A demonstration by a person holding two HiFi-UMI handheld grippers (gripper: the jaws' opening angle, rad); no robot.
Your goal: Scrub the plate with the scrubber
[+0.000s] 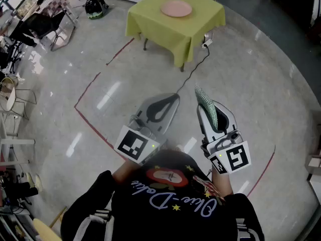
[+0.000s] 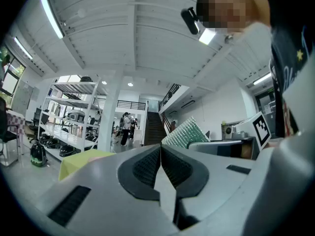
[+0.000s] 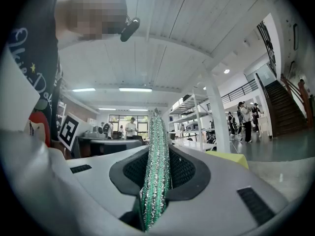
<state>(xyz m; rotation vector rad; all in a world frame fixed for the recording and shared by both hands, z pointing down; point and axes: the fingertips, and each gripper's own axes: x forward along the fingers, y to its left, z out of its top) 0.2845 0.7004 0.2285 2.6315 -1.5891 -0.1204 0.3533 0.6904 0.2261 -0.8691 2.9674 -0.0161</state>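
Note:
A pink plate [image 1: 176,8] lies on a table under a yellow-green cloth [image 1: 170,29] at the far top of the head view, well away from both grippers. My right gripper [image 1: 204,108] is shut on a green sparkly scrubber [image 1: 206,107], which stands on edge between its jaws and sticks out past their tips [image 3: 156,166]. My left gripper [image 1: 173,100] is shut with nothing between its jaws [image 2: 161,154]. Both are held level in front of the person's chest, side by side. In the left gripper view the scrubber [image 2: 186,133] shows to the right.
Red tape lines [image 1: 90,117] mark the shiny grey floor between me and the table. A black cable [image 1: 193,69] runs from the table's leg across the floor. Chairs and desks [image 1: 45,21] stand at the upper left. People [image 2: 126,127] stand far off by shelving.

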